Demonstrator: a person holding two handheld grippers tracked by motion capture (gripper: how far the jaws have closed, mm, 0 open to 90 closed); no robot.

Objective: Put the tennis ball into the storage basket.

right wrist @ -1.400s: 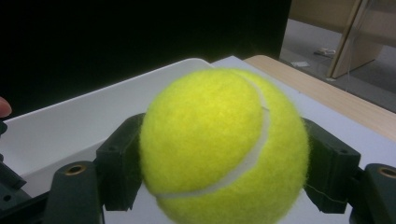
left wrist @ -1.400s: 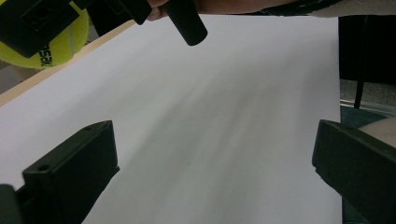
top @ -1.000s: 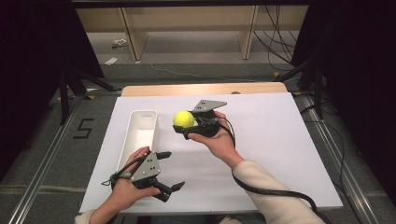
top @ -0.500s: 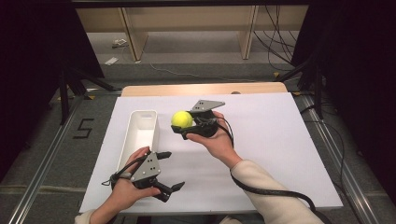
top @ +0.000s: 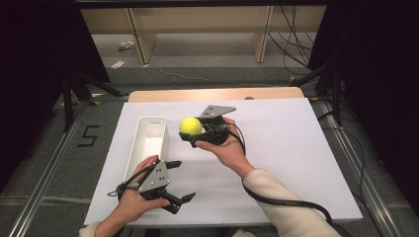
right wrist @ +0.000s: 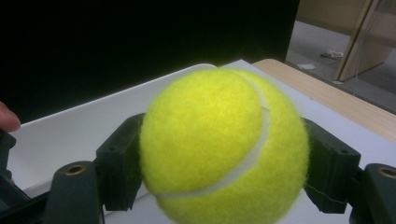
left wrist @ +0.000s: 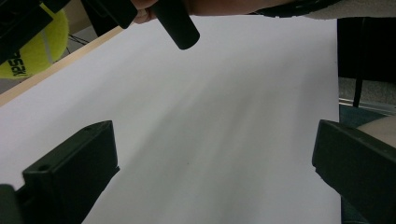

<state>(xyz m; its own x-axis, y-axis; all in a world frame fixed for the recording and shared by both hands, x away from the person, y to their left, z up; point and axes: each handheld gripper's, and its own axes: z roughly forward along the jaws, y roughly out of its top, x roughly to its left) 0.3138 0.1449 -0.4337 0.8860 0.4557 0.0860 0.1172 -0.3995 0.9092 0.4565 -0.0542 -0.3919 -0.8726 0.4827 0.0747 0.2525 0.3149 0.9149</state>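
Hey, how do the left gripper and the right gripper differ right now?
The right gripper is shut on a yellow tennis ball; the left gripper is open and holds nothing. The right gripper points left toward the white bin; the left gripper points right across the white board. The right gripper sits farther from the person, the left gripper nearer. Both are black, hand-held, with a grey plate on top.

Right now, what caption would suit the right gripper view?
Yellow tennis ball clamped between two black fingers, above a white table.
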